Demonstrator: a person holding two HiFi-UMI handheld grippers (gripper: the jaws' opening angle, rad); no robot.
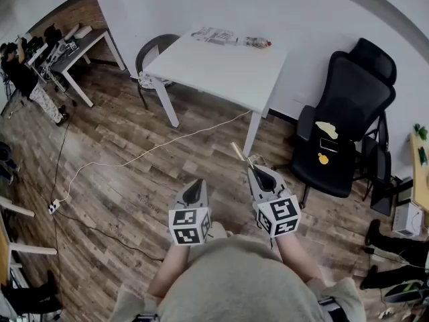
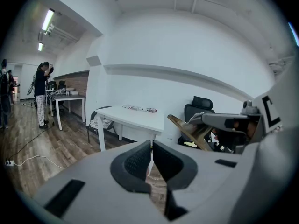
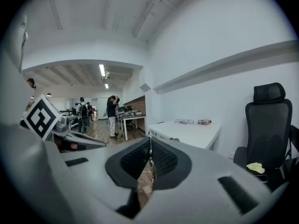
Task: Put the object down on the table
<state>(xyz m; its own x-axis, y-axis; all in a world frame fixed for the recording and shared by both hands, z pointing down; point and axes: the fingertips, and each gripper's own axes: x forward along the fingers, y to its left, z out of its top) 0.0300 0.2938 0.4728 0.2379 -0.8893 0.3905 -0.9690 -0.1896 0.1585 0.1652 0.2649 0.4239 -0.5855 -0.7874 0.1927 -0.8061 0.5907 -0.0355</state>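
Far to the left of the white rectangular table, a person stood by a long white desk crowded with dark equipment. A thin white cable ran across the brown wood-plank floor from under the table out to a white power strip, well to the left of it. A round-backed grey chair was tucked against the table's left end. Along the table's far edge lay some flat printed packets and a clear plastic bottle. On the near side of the table, well apart from it and above the floor, the left gripper pointed toward the table. Its jaws were drawn together with only a slit between the dark ribbed pads and nothing held there. Just to its right, the right gripper was clamped on a thin light-brown wooden piece. The piece stuck out past the jaw tips toward the table's near right leg, held in the air and not on the tabletop. To the right of the table stood a black high-backed office chair with a pale yellow item on its seat.
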